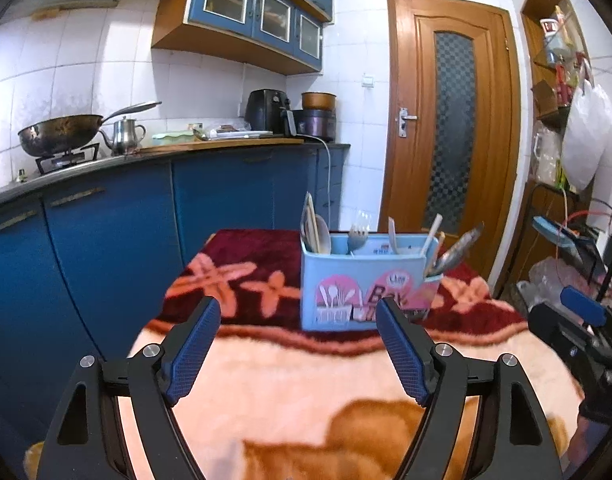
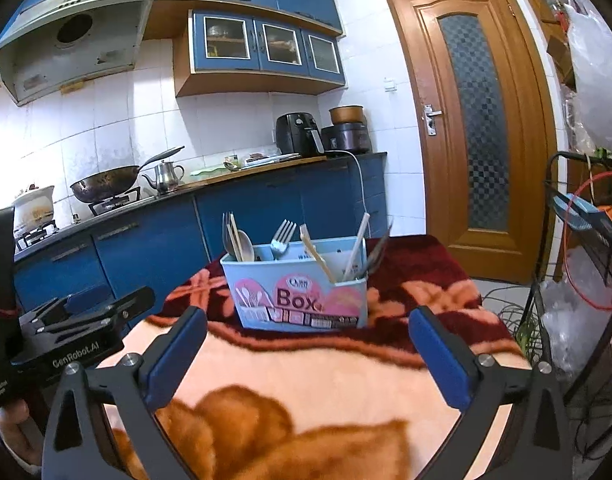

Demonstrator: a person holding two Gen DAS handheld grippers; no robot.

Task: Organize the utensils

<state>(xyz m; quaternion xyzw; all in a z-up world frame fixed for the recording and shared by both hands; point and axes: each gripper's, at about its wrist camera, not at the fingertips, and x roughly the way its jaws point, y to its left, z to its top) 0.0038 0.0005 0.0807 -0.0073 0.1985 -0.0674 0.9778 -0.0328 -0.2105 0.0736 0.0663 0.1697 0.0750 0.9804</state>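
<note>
A light blue utensil box (image 1: 362, 284) with pink labels stands on the blanket-covered table (image 1: 289, 376); it also shows in the right wrist view (image 2: 301, 292). It holds a fork (image 2: 282, 238), a spoon (image 2: 245, 245), chopsticks (image 2: 356, 246) and other utensils upright. My left gripper (image 1: 297, 312) is open and empty, short of the box. My right gripper (image 2: 306, 320) is open and empty, in front of the box. The right gripper's body (image 1: 578, 320) shows at the right edge of the left wrist view, and the left gripper's body (image 2: 81, 320) shows at the left of the right wrist view.
A blue kitchen counter (image 2: 185, 216) with a wok (image 2: 105, 186), kettle (image 2: 165, 176) and air fryer (image 2: 297, 132) runs behind the table. A wooden door (image 2: 478, 128) is at the back right. A wire rack (image 2: 582, 264) with bags and cables stands at the right.
</note>
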